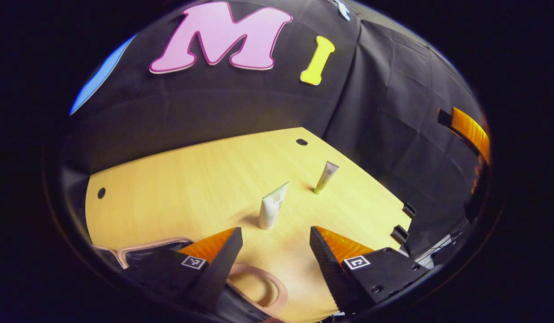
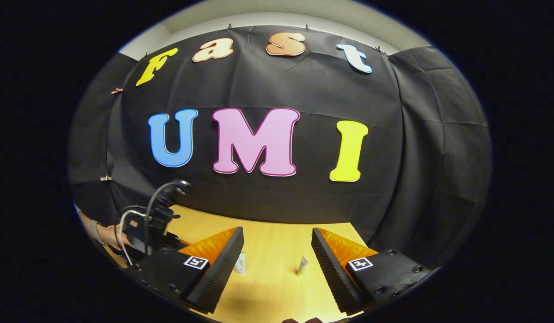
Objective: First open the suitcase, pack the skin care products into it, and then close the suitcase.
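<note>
On wooden table [image 1: 178, 188], past suitcase handle [image 1: 263, 287]: white tube [image 1: 272, 206] upright on cap, green tube [image 1: 326, 177] just beyond. Likely light, squashy, tippy; grip mid-body. Left gripper [image 1: 276, 251] jaws spread, empty. Right gripper [image 2: 277, 253] jaws spread, empty.

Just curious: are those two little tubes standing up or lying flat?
Standing: the white tube and the green tube rest on their caps on the table.

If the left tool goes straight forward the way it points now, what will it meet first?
Probably the white tube, standing on the table just ahead of the open left tool, slightly left of its centre line. The green tube stands farther off to the right. Depth is uncertain.
</note>
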The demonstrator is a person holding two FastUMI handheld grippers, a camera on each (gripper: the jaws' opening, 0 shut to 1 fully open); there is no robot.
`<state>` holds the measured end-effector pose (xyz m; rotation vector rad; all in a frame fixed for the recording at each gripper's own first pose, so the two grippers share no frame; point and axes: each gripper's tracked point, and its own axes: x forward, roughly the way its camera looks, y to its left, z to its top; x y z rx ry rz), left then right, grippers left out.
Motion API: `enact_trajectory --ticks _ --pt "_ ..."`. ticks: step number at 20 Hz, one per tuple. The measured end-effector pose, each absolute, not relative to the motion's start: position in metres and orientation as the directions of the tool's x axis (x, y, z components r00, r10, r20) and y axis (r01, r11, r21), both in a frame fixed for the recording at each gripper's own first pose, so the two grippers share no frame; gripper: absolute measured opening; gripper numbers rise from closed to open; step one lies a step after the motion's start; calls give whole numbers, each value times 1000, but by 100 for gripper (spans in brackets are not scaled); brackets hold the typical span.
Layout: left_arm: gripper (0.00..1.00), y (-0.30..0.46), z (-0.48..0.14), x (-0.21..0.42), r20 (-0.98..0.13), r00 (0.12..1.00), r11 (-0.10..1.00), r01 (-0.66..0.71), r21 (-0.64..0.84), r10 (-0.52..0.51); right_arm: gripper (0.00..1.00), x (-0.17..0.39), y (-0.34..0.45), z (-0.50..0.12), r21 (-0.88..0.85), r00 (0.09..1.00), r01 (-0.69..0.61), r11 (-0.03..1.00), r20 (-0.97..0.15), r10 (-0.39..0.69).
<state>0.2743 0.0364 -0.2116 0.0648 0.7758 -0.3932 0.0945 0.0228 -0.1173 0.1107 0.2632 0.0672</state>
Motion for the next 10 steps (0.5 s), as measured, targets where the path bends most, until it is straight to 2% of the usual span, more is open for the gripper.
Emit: enact_trajectory --ticks 9,10 --pt "96 14 -326 356 -817 548 965 260 -42 -183 97 102 -25 -217 40 890 -128 991 -436 132" --pt "87 20 -333 360 -836 531 970 242 -10 -141 96 106 -26 -231 47 881 -140 989 -450 146"
